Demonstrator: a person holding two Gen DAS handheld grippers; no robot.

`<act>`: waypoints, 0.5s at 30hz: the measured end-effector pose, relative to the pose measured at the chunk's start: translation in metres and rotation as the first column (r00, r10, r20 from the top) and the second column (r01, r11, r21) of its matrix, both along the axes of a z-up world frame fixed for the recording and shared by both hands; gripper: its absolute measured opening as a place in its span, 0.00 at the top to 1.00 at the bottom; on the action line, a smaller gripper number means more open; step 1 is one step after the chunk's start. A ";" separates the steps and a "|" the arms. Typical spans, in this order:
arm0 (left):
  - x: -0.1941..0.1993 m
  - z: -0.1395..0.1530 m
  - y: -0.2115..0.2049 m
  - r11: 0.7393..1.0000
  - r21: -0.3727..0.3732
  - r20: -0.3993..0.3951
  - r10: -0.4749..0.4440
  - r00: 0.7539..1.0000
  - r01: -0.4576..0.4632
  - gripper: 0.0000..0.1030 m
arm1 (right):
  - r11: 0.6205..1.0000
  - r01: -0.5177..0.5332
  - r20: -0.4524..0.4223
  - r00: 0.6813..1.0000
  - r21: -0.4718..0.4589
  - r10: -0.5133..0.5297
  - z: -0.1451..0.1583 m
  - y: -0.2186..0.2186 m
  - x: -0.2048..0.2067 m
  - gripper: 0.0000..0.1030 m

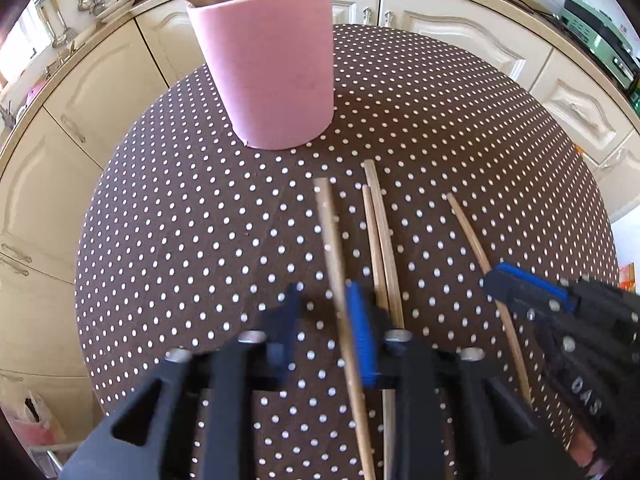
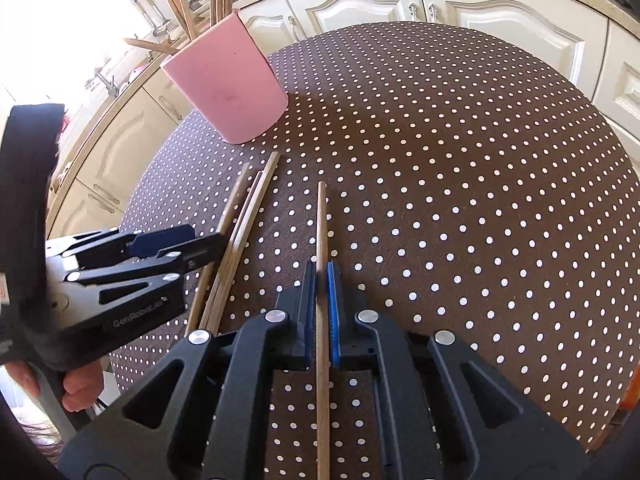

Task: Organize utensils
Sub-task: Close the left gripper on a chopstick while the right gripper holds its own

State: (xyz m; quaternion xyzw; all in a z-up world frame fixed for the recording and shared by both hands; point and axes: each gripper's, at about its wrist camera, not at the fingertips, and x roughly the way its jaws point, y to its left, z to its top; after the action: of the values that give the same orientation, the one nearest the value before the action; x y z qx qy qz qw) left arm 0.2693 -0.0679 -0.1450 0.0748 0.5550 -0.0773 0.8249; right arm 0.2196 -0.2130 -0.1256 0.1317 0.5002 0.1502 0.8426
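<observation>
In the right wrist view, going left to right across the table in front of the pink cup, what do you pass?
Left gripper → bundle of three chopsticks lying on the table → single chopstick pinched in the right gripper → bare dotted tablecloth.

- Tablecloth (image 1: pixel 200 240): was brown with white polka dots.
- Cup (image 1: pixel 272 64): was plain pink.
- Chopsticks (image 2: pixel 321 220): were light tan wood.
- Grippers (image 2: pixel 322 280): were black with blue pads.
- Cabinets (image 1: pixel 460 40): were cream.
</observation>
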 end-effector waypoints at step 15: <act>-0.040 -0.010 0.039 0.999 -0.011 0.076 0.036 0.996 -0.035 0.82 | 0.998 0.016 -0.018 1.000 -0.063 -0.017 0.004 0.004 -0.029 0.93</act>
State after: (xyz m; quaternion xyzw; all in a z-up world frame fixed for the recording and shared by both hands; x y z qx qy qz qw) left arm 0.2288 -0.0287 -0.1553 0.0638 0.5240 -0.0624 0.8470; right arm 0.1909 -0.2092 -0.1215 0.1109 0.5113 0.1262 0.8428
